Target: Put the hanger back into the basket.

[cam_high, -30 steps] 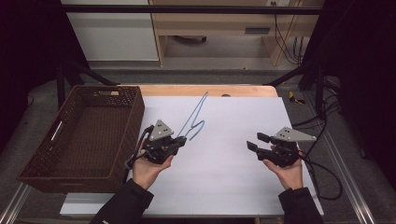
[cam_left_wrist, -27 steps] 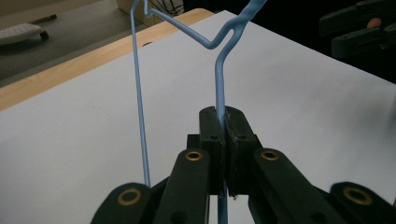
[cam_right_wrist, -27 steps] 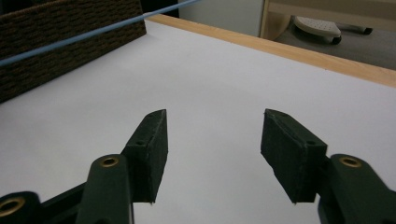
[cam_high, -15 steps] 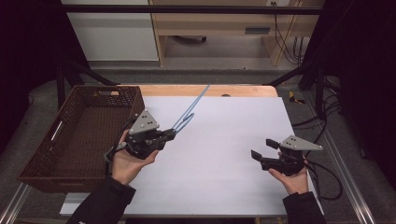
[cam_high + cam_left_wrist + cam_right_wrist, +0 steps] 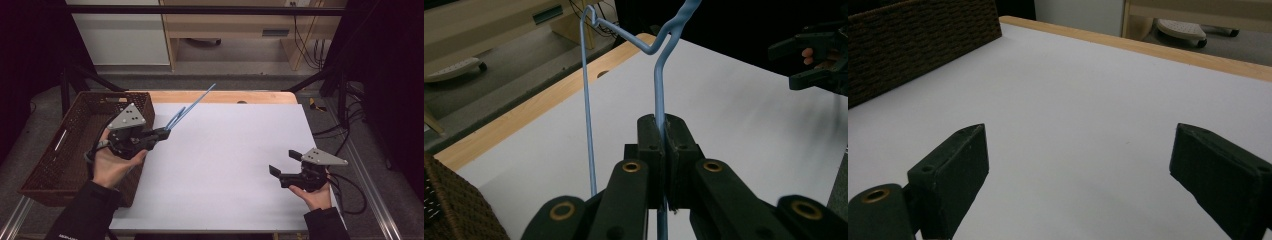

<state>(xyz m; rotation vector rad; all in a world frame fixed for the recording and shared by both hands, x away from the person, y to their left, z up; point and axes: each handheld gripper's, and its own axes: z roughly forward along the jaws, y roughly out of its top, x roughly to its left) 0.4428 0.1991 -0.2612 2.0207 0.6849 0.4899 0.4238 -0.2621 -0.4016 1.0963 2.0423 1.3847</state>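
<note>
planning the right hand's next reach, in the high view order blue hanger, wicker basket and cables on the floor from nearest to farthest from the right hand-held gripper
1. Cables on the floor, just right of the right hand-held gripper.
2. Blue hanger, across the table, up left.
3. Wicker basket, far left edge.

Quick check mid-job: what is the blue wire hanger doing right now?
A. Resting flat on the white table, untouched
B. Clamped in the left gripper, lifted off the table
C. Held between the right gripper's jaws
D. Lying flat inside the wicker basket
B: the left gripper is shut on the blue wire hanger, which sticks up beside the wicker basket, while the right gripper stands open with nothing in it.
</note>
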